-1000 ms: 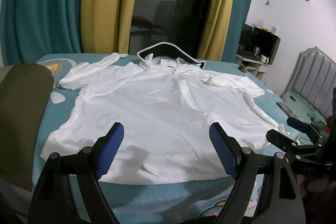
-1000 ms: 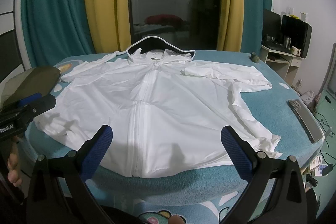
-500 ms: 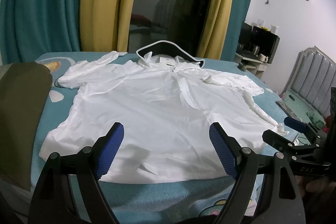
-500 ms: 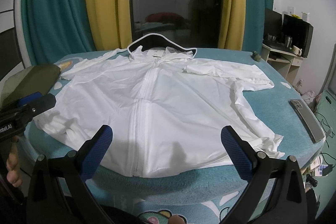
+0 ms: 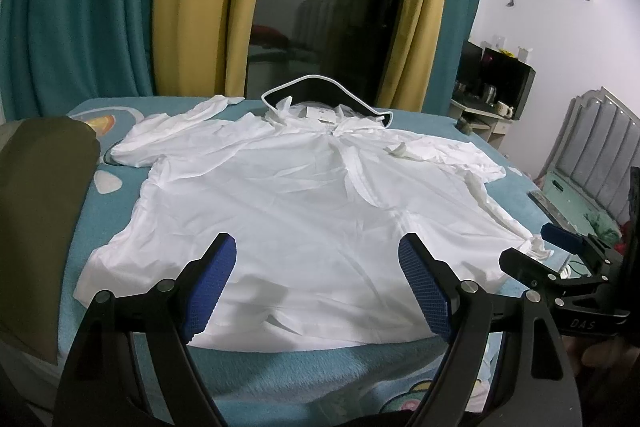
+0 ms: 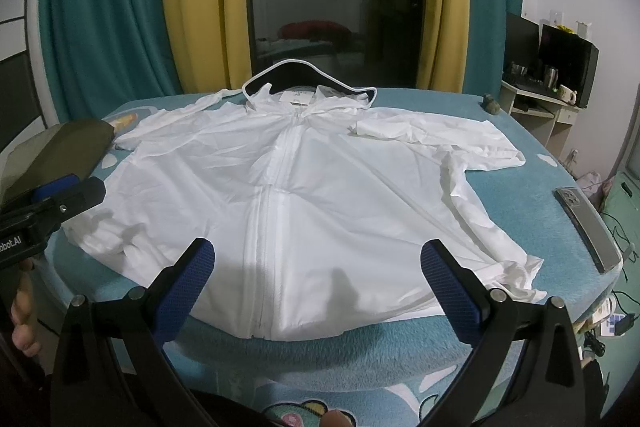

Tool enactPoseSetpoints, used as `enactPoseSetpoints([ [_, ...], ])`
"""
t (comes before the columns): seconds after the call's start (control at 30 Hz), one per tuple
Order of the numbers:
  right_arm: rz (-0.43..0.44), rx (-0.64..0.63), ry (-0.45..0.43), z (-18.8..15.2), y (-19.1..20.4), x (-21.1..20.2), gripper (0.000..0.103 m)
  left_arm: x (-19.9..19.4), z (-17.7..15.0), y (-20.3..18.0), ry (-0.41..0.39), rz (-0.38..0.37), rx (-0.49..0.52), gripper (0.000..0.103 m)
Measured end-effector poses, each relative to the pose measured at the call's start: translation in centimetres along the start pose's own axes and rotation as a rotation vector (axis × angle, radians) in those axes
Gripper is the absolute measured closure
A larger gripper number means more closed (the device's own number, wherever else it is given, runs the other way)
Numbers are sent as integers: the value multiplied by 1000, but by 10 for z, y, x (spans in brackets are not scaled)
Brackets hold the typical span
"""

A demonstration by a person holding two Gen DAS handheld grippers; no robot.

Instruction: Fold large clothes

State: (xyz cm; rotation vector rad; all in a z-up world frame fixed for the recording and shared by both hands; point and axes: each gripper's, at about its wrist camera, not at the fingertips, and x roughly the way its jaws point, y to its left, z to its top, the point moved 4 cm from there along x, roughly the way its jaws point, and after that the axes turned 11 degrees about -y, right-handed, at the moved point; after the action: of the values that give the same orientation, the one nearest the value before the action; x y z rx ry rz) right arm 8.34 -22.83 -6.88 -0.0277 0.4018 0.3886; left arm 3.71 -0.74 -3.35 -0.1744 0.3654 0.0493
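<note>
A white hooded jacket [image 6: 304,195] is laid front-up and spread flat on the teal bed cover [image 6: 532,195], its zip running down the middle, the hood [image 6: 308,83] at the far end and the hem at the near edge. The left sleeve [image 5: 176,131] is stretched toward the far left corner, while the right sleeve [image 6: 436,135] is already doubled back across the chest. Over the last second almost nothing has been altered: both views have only been shifted a little, and the cloth has not been disturbed. The left gripper [image 5: 316,283] is held above the near hem with its jaws spread wide and nothing between them; the right gripper [image 6: 318,287] is likewise held wide and empty, just short of the hem. An olive cushion [image 6: 60,151] lies beside the jacket's left side, and a phone [image 6: 588,227] rests near the bed's right edge, apart from the cloth. The fold is therefore judged not yet begun, and the pause is read as lining up for a first grasp, probably at the hem corners or the outstretched sleeve.
</note>
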Motion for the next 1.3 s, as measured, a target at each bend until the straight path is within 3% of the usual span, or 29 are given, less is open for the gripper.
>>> enactPoseSetpoints([
  [0.93,-5,8,8,0,-3,4,1,6,12,8,27,-8,-12,17],
  [1.3,-18,-44,19,15,-28,34,1,49,18,21,87,1,-5,17],
])
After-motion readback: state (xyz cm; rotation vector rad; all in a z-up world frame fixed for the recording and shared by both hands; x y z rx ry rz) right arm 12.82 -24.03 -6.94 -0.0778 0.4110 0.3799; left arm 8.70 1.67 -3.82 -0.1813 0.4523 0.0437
